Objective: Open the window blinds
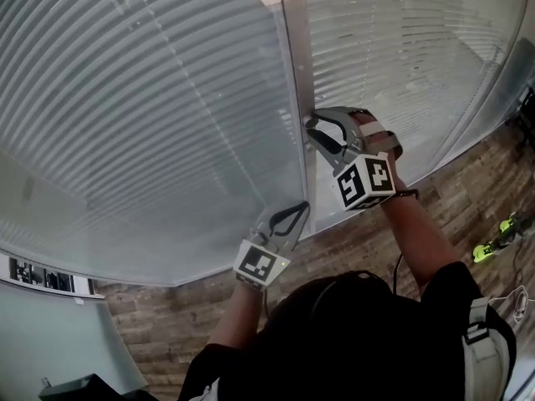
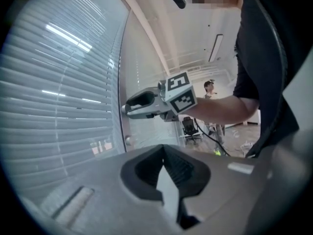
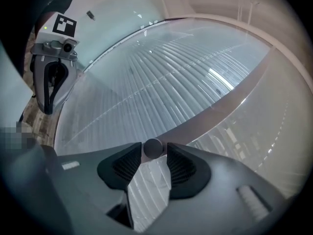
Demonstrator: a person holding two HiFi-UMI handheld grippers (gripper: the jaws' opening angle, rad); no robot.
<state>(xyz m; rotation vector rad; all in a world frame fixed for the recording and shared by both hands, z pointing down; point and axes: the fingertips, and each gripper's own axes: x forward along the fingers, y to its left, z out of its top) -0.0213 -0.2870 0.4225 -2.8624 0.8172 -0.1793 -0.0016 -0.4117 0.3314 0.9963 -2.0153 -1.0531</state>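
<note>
Blinds (image 1: pixel 150 124) closed flat, upper left | right claw (image 3: pixel 154 151) spread around round knob (image 3: pixel 152 147), middle | left claw (image 2: pixel 164 150) pressed together, empty | probably best: pinch knob square, turn slowly

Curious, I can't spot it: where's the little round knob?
Right gripper view: the knob sits inside the open right claw, in front of the window post.

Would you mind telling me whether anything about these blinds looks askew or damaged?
Nothing stands out. The blinds hang even and unbent either side of the frame, all closed. The small round knob sits between the right gripper's open jaws, looking intact.
</note>
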